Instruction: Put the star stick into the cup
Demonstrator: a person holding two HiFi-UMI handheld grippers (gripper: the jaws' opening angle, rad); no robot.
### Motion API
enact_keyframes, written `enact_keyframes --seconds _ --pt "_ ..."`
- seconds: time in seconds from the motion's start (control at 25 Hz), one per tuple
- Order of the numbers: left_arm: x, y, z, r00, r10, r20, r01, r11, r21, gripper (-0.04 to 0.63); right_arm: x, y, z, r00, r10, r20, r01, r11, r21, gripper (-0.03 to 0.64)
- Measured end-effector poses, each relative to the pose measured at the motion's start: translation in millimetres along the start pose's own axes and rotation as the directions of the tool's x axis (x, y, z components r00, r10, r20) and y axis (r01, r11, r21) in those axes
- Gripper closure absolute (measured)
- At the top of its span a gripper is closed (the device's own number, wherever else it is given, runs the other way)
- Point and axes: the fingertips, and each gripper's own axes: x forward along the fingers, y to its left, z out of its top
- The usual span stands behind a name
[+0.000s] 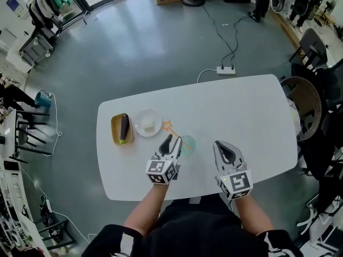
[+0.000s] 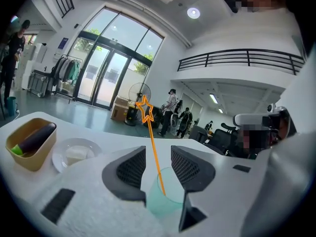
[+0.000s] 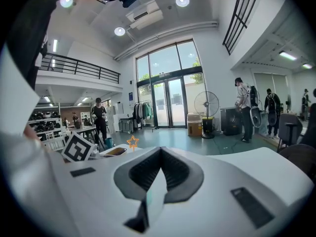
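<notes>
Closest to the person, the left tool (image 1: 170,139) and right tool (image 1: 225,145) are held side by side over the near part of the white table (image 1: 241,111). The right tool's jaws are together with nothing between them, and it sits off to the right of the cup (image 1: 188,142), not touching it. The left tool's jaws stand apart. In the left gripper view, the orange star stick (image 2: 151,142) rises through the gap between them without either pad pressing on it. Its lower end sits inside the pale green translucent cup (image 2: 160,201), which stands upright on the table just past the jaw tips. The stick leans up and to the left, with the star at its top. Beyond, to the left, a white plate (image 1: 148,122) holds a pale piece. Just beside it is a yellow dish (image 1: 114,130) with a dark eggplant (image 1: 124,127) in it. Farther off, a power strip (image 1: 225,69) lies on the grey floor.
</notes>
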Motion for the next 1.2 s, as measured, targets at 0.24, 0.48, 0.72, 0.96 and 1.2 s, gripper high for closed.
enact_keyframes --seconds 0.24,0.48,0.72,0.96,1.2 --pt "-21 -4 6 1.0 0.013 0.01 -0.013 1.0 0.011 0.396 -2 13 9 1.0 0.013 0.022 -0.013 1.0 -0.01 0.612" --pt "-45 -16 32 0.997 0.026 0.071 -0.03 0.998 0.057 0.396 -3 18 16 0.999 0.022 0.039 -0.021 1.0 -0.021 0.612" --pt "-70 -32 60 0.992 -0.021 0.127 0.001 0.987 0.16 0.423 -2 35 31 0.997 0.045 0.062 -0.042 0.998 -0.04 0.612" --pt "-83 -32 84 0.982 -0.039 0.186 0.0 0.979 0.206 0.529 -2 56 50 0.993 0.08 0.083 -0.072 0.993 -0.092 0.612" --pt "-91 -42 101 0.976 -0.065 0.209 0.01 0.967 0.253 0.583 -9 58 60 0.992 0.075 0.105 -0.063 0.992 -0.11 0.612"
